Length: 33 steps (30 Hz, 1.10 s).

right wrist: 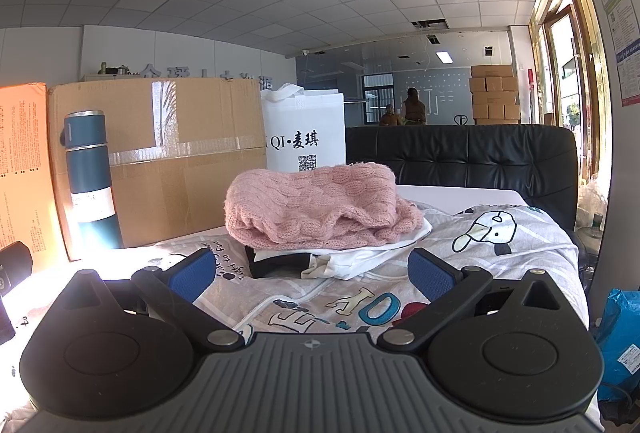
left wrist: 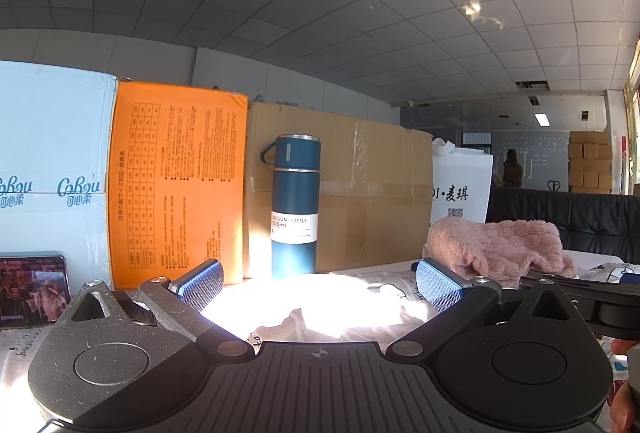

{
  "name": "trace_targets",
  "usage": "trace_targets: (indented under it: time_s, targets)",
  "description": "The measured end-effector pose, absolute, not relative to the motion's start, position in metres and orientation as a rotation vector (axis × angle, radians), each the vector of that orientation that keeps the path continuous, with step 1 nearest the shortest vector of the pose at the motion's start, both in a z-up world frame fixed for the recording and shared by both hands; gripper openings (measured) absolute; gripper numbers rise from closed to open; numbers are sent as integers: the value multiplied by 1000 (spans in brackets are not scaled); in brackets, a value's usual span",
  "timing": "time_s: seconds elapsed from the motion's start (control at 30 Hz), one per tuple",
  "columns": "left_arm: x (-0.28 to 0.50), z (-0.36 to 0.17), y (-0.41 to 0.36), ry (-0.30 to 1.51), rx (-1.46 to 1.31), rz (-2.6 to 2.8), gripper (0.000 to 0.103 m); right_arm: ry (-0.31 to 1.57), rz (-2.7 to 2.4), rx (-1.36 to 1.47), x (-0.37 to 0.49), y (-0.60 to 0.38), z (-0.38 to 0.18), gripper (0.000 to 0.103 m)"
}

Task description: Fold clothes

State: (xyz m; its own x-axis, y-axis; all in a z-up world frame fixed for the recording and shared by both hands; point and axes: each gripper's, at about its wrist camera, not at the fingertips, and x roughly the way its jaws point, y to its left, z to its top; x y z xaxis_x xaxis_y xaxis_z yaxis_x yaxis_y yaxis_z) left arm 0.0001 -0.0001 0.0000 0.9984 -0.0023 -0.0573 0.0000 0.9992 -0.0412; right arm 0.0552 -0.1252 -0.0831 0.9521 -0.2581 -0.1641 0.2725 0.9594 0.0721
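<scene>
Both claws are spread wide with nothing in them: left gripper (left wrist: 320, 283) low in its frame, right gripper (right wrist: 312, 271) likewise. A grey printed garment (right wrist: 500, 245) lies flat under the right one, filling lower center. Mid-frame, a pink sweater (right wrist: 316, 207) tops a folded pile. A blue bottle (left wrist: 295, 207) stands center-frame by a cardboard box (left wrist: 360, 189).

A blue flask (left wrist: 295, 205) stands upright against a brown carton (left wrist: 340, 189). Left of the carton leans an orange box (left wrist: 176, 181), then a pale blue box (left wrist: 52, 169). A phone (left wrist: 32, 289) is propped at the pale blue box's foot. Right of the carton stands a white bag (right wrist: 304, 129), with a black sofa (right wrist: 460, 157) beyond it. Stacked cartons (right wrist: 494, 95) and a person (right wrist: 414, 109) are far back. A blue packet (right wrist: 620, 341) lies at the right edge.
</scene>
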Motion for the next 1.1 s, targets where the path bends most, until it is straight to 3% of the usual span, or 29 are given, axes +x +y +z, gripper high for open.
trace_targets:
  time_s: [1.1]
  targets:
    - [0,0,-6,68,-13,73,103,238,-158,48,62,-115,-84,103]
